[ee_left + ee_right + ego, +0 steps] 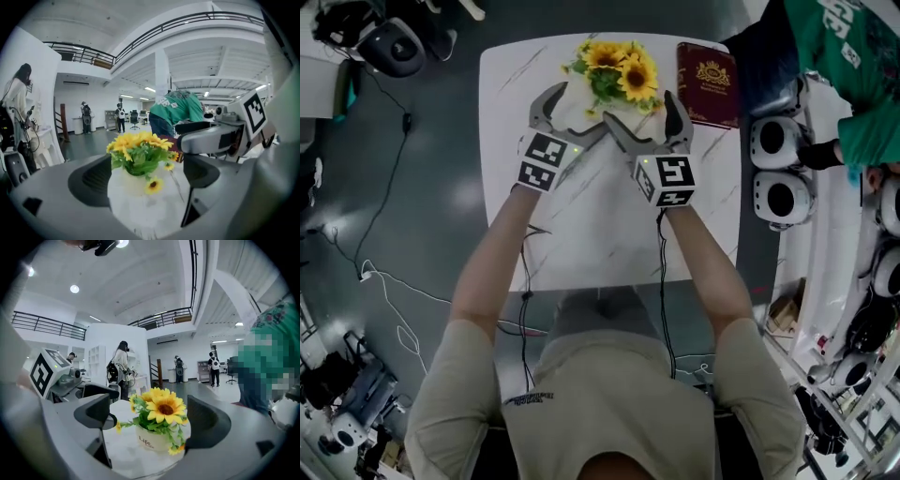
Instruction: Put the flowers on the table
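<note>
A small white pot of yellow sunflowers stands upright on the white marble table near its far edge. In the left gripper view the flowers sit ahead between the wide jaws. The right gripper view shows the pot standing free between its jaws too. My left gripper is open, just to the near left of the pot. My right gripper is open, just to the near right. Neither touches the pot. The two grippers' inner jaws nearly meet in front of it.
A dark red book lies on the table's far right corner, beside the flowers. White robot heads sit on a bench at the right, where a person in green bends. Cables trail on the grey floor at the left.
</note>
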`<state>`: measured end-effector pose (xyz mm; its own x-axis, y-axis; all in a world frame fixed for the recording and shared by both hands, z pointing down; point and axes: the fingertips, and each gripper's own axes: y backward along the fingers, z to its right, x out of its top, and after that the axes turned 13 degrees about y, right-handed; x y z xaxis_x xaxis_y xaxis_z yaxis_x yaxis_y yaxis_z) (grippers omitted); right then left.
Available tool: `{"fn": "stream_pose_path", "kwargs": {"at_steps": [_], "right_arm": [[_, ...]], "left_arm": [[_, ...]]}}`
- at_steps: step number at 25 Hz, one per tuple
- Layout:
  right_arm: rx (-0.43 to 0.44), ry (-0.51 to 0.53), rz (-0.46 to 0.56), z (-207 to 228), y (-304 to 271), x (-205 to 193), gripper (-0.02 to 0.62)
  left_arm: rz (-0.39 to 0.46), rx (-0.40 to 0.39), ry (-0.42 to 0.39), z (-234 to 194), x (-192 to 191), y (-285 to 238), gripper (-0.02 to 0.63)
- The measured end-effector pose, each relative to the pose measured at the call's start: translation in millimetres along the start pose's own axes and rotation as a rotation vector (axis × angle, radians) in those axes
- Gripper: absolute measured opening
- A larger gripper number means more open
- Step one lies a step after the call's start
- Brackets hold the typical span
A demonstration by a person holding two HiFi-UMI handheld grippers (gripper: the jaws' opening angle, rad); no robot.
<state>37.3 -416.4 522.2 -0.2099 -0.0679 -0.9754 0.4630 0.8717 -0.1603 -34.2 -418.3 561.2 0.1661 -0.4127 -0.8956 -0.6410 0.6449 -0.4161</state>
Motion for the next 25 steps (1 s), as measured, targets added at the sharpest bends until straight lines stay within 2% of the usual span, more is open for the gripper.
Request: {"fn": "stream_pose_path", "kwargs": {"at_steps": [9, 13, 15, 18, 25], "right_arm": [[0.005, 0.053, 0.13, -5.5, 53.5, 113.7, 0.522], [0.018, 0.057, 0.177, -9.8, 80.4, 156.2, 0.489], [0.014, 0.06, 0.201, -11.4, 93.7, 173.6, 0.436], [0.011, 0.069, 0.251, -16.0, 108.6, 199.4, 0.292], [0.004, 0.111, 0.323, -33.5, 154.3, 250.2, 0.188]], "left_arm": [[0.14, -0.049, -0.053, 49.0, 91.6, 85.1, 0.465], [0.208, -0.058, -0.055, 69.3, 128.4, 126.8, 0.336], [0.241, -0.073, -0.058, 80.7, 144.3, 145.0, 0.295], [0.283, -0.076, -0.077, 91.8, 165.8, 169.8, 0.241], [0.356, -0.094, -0.079, 121.9, 194.5, 220.4, 0.139]]}}
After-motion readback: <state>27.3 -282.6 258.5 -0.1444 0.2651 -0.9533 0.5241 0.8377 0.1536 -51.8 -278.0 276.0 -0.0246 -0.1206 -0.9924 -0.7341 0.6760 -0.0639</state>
